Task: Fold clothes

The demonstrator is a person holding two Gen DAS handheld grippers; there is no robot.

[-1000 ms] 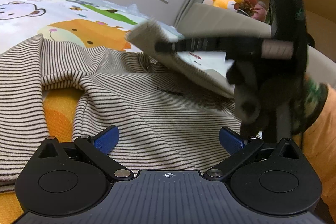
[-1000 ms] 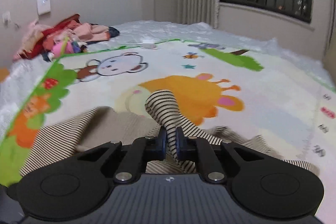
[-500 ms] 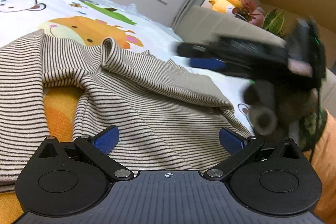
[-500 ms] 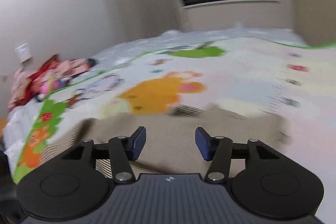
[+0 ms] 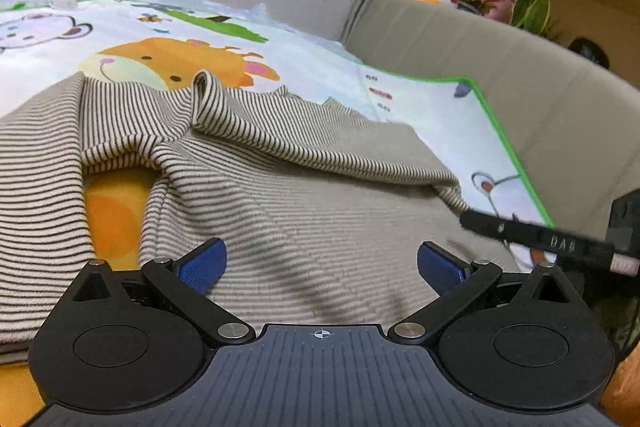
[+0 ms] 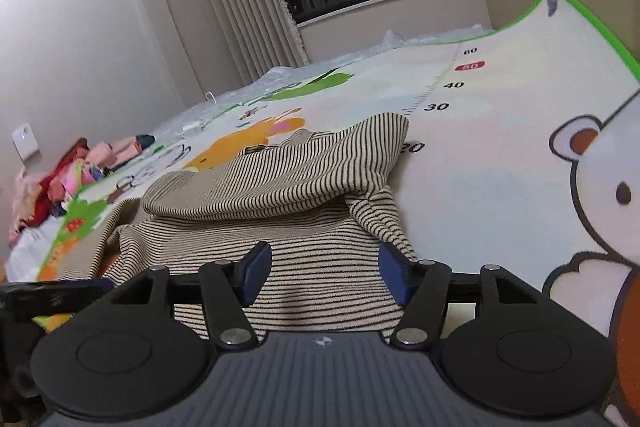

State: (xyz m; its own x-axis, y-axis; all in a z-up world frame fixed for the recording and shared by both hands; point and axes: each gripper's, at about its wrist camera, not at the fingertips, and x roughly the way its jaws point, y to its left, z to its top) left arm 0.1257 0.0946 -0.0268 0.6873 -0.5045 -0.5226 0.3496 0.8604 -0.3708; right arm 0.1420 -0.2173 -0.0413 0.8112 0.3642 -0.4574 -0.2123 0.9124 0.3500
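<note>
Striped beige-and-black knit garment [image 5: 280, 195] lies rumpled on the cartoon-printed play mat [image 5: 420, 115], one flap laid over its body; near edge sits just ahead of both tools. Left gripper [image 5: 320, 263] spread wide and empty above the cloth, right gripper [image 6: 320, 271] likewise spread and holding nothing at the right hem. Risk, as judged: the far raised ridge is loose, so a pinch catching only the top layer could drag the flap askew and undo the fold.

Matt ribbed-knit striped top [image 5: 304, 195] on smooth printed mat [image 6: 500, 155]
</note>
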